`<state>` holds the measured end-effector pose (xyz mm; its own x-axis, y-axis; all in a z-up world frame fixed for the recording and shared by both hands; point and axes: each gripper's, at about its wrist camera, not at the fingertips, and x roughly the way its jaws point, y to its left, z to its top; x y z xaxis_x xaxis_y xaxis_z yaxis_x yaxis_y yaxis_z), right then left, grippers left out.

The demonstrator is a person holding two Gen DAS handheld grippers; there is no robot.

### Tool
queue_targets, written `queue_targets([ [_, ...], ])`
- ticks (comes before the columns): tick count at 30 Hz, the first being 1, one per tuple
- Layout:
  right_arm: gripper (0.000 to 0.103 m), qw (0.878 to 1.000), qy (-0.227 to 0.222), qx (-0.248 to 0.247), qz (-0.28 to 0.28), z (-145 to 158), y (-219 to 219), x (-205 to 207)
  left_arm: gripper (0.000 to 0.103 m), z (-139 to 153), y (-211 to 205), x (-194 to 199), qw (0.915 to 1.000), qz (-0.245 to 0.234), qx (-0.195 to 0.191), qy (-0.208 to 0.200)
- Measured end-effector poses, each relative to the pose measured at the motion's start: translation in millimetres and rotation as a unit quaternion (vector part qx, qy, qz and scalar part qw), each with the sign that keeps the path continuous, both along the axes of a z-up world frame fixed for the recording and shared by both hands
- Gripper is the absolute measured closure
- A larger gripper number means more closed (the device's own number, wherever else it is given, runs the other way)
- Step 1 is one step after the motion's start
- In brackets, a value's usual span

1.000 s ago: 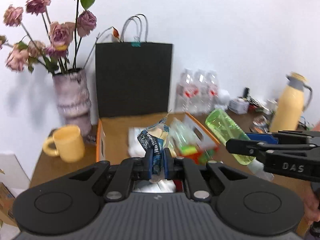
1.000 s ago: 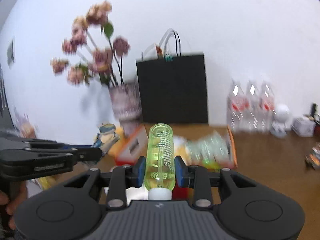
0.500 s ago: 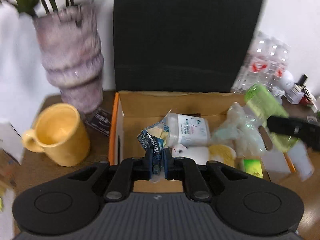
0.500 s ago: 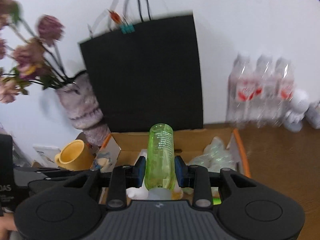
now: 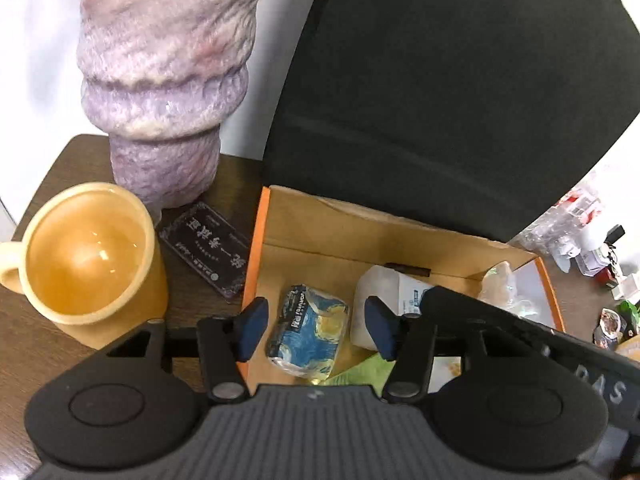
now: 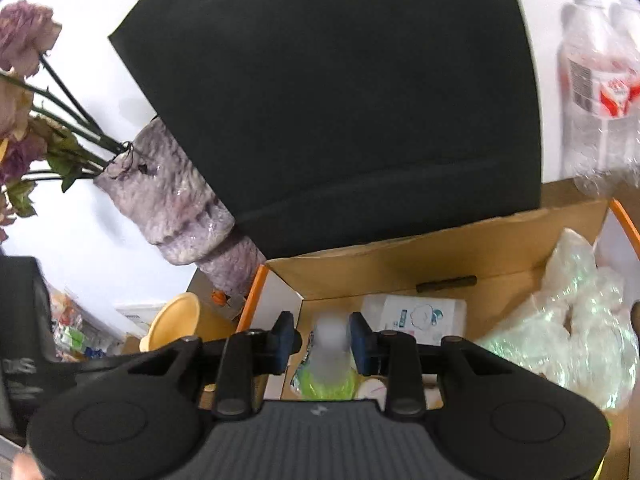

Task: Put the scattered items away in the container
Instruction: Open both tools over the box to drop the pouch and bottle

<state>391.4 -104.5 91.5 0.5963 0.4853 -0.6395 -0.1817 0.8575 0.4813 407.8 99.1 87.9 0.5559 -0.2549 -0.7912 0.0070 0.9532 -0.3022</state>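
The cardboard box (image 5: 320, 224) with orange edges stands before a black paper bag. My left gripper (image 5: 316, 328) is open above the box's left side. A blue and yellow packet (image 5: 308, 332) lies loose in the box between its pads. My right gripper (image 6: 322, 338) is open over the box (image 6: 440, 252). The green bottle (image 6: 330, 364) is blurred between its pads, cap end up, apart from them and dropping into the box. A white tissue pack (image 5: 394, 292) (image 6: 416, 314) and crumpled clear plastic (image 6: 580, 320) lie inside.
A yellow mug (image 5: 84, 256) and a dark card (image 5: 208, 248) sit left of the box on the brown table. A purple vase (image 5: 168, 72) with flowers stands behind them. A black bag (image 5: 460, 92) backs the box. Water bottles (image 6: 600, 92) stand at right.
Both grippers moved forward and down over the box and opened. The left one let go of the packet, which now lies in the box. The right one released the green bottle.
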Motion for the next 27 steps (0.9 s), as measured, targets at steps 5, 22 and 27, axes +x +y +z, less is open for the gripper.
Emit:
queue_targets([
  [5,0.07,1.0,-0.001,0.0,0.003,11.1,-4.7,-2.9,0.032,11.7,-4.0,-8.8,1.0,-0.001,0.007,-0.005],
  [22,0.024,0.976,0.071,-0.202,0.024,49.6,-18.5,-53.8,0.013,37.8,-47.8,-74.8,0.9941,-0.031,0.103,0.016],
  [27,0.018,0.964,0.07,-0.255,0.024,67.6,-24.8,-83.1,0.011,51.1,-62.4,-102.6,0.9908,-0.036,0.13,0.014],
])
